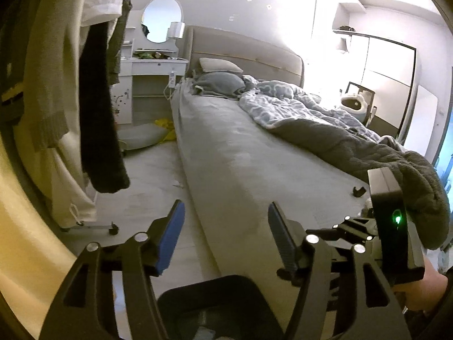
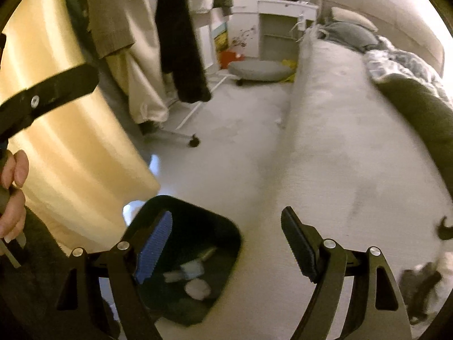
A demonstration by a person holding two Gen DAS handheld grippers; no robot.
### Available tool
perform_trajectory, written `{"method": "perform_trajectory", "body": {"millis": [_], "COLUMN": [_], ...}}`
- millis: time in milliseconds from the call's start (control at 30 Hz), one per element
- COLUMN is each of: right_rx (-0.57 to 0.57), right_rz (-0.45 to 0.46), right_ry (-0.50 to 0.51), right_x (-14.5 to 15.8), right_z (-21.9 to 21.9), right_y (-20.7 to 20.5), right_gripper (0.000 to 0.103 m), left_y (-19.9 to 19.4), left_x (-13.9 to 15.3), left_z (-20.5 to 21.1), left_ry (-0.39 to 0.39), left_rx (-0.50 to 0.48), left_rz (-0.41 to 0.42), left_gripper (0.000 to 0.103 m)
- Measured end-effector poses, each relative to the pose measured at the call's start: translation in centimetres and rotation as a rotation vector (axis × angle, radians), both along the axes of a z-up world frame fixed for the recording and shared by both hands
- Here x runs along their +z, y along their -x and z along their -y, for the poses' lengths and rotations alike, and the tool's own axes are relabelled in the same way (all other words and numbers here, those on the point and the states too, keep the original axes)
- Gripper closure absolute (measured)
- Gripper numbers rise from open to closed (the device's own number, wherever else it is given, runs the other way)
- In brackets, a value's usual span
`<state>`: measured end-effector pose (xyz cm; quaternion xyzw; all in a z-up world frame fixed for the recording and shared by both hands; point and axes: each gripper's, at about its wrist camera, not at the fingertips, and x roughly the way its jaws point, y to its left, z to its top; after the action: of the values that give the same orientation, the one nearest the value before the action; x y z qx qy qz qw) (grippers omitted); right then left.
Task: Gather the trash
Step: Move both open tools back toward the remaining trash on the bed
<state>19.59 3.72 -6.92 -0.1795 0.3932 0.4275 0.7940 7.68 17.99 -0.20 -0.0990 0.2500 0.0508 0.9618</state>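
Observation:
A black trash bin (image 2: 226,232) stands on the floor beside the bed, with white crumpled trash (image 2: 196,287) inside; its rim also shows in the left wrist view (image 1: 226,280). My right gripper (image 2: 226,243) is open and empty, above the bin and the bed edge. My left gripper (image 1: 226,226) is open and empty, over the bed's near corner. A small black curved scrap (image 1: 359,191) lies on the bed sheet; it also shows in the right wrist view (image 2: 445,228). The right gripper's body (image 1: 393,226) shows at the right of the left wrist view.
A grey bed (image 1: 240,153) with a rumpled duvet (image 1: 297,104) fills the right. A clothes rack on wheels (image 2: 181,133) with hanging garments (image 1: 99,113) stands left. A white dresser (image 1: 153,65), a grey floor cushion (image 2: 260,70) and yellow items (image 1: 167,127) lie beyond.

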Motion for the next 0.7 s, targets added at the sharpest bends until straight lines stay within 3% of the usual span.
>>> {"method": "perform_trajectory", "body": {"millis": [267, 700], "right_rx": [-0.075, -0.167], "right_rz": [0.071, 0.109], "right_ry": [-0.022, -0.011], "right_x": [2.5, 3.0], "right_z": [4.5, 11.5], "right_y": [-1.5, -2.3], "right_gripper": [0.023, 0.023], "left_y": [-1.6, -4.5], "left_x": [-0.1, -0.6], "left_z": [3.3, 9.0], "left_ry": [0.011, 0.034], "left_rx": [-0.057, -0.145], "left_rz": [-0.008, -0.024], "left_gripper": [0.036, 0.032]}}
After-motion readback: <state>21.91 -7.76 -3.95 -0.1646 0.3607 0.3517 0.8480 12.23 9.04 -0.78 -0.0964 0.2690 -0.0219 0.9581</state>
